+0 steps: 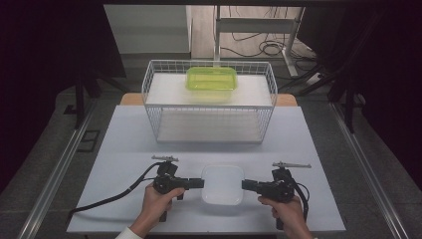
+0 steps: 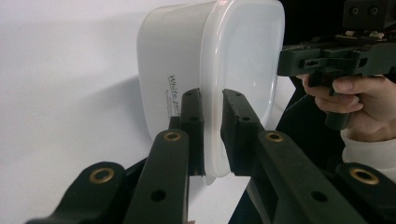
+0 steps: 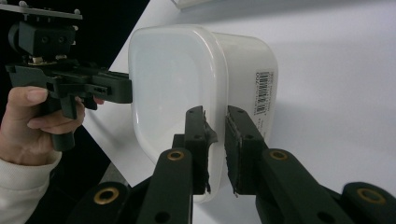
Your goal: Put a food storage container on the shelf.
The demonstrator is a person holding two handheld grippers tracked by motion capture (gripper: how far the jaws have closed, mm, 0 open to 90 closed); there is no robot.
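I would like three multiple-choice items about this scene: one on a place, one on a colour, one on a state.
1. Where is the green lidded container?
A. on the upper shelf of the wire rack
B. on the table
C. on the floor

2. What colour is the tub between the grippers?
A. blue
B. white
C. red

3. How does the left hand-held gripper stand?
A. wide open, apart
B. lying on the table
C. shut on the tub's rim

Answers: 1 A, it sits high inside the rack. 2 B, plain white plastic. 3 C, both jaws pinch the rim.
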